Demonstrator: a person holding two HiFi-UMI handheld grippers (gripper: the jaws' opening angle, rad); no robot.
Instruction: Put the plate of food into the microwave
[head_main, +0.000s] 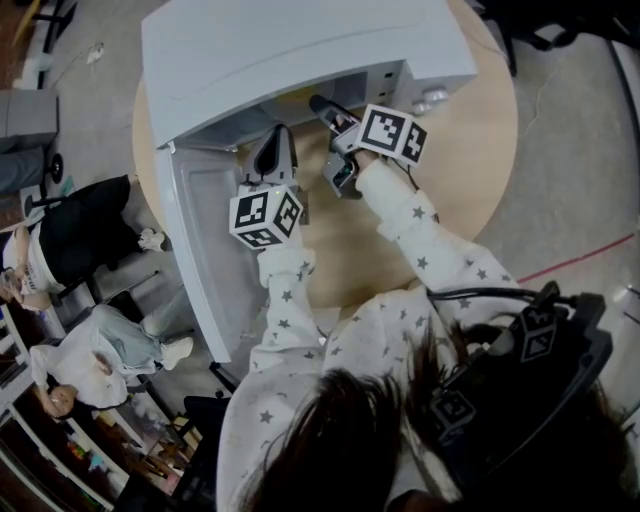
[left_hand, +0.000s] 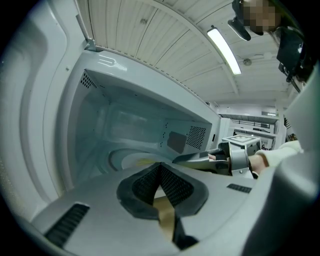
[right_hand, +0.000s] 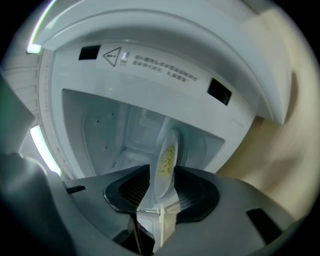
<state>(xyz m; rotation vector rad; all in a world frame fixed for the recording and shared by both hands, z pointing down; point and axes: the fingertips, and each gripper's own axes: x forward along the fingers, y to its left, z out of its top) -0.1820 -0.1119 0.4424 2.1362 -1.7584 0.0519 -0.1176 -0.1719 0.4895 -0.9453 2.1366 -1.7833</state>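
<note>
Now: plate of food (right_hand: 166, 160) inside microwave (head_main: 300, 50), flat on its floor, food face up, rim toward the open door; right tongs (right_hand: 161, 175) apart, straddling that rim; left tongs (left_hand: 160, 167) together, empty.

Bright, even indoor light throughout.

Head view: sharp. Soft shadow under the microwave (head_main: 300, 50) front, on the surface (head_main: 470, 130). Dark hair (head_main: 330, 440) at the bottom is underexposed.

Left gripper view: ceiling tube (left_hand: 222, 50) blows out white. Strong fisheye bend, with black corners. A mosaic patch sits top right. The near casing is soft.

Right gripper view: cavity (right_hand: 115, 125) is pale, bluish and shadowless. Light streak (right_hand: 40, 142) glares at the left edge. Black vignette all round. Plate (right_hand: 167, 160) is slightly soft, and the close parts are blurred.
</note>
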